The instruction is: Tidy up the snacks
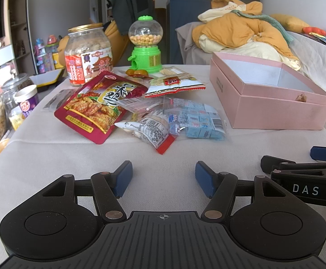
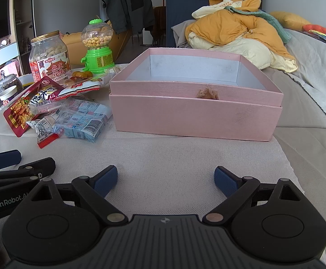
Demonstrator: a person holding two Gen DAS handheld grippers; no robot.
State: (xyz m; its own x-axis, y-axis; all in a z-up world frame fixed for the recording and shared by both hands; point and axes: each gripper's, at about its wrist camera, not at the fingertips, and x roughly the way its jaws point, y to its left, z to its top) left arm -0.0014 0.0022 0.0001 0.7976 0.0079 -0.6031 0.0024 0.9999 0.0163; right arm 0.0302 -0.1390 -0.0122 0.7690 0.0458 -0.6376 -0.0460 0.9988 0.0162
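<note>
Left wrist view, item one: we list the left gripper [image 1: 164,179], jaws standing wide apart with nothing between them, over the pale tablecloth [image 1: 50,154]. Part of the right gripper [image 1: 297,163] shows at that view's right edge. In its own view the right gripper [image 2: 165,180] stands equally wide and empty.

Beyond the left gripper we record a heap of snacks: a red snack pouch [image 1: 95,105], a red-and-white packet [image 1: 149,132], a clear bag of blue sweets [image 1: 196,121] and a white packet [image 1: 174,85] behind them. Farther back stand a peanut jar [image 1: 87,53] and a green candy dispenser [image 1: 146,44].

Straight before the right gripper sits the pink box [image 2: 196,116], open; only this view shows its whole front wall and the brown scrap [image 2: 207,93] on its rim. The box floor we cannot see. Only the left view shows jars [image 1: 17,94] at the table's left, partly cut off.
</note>
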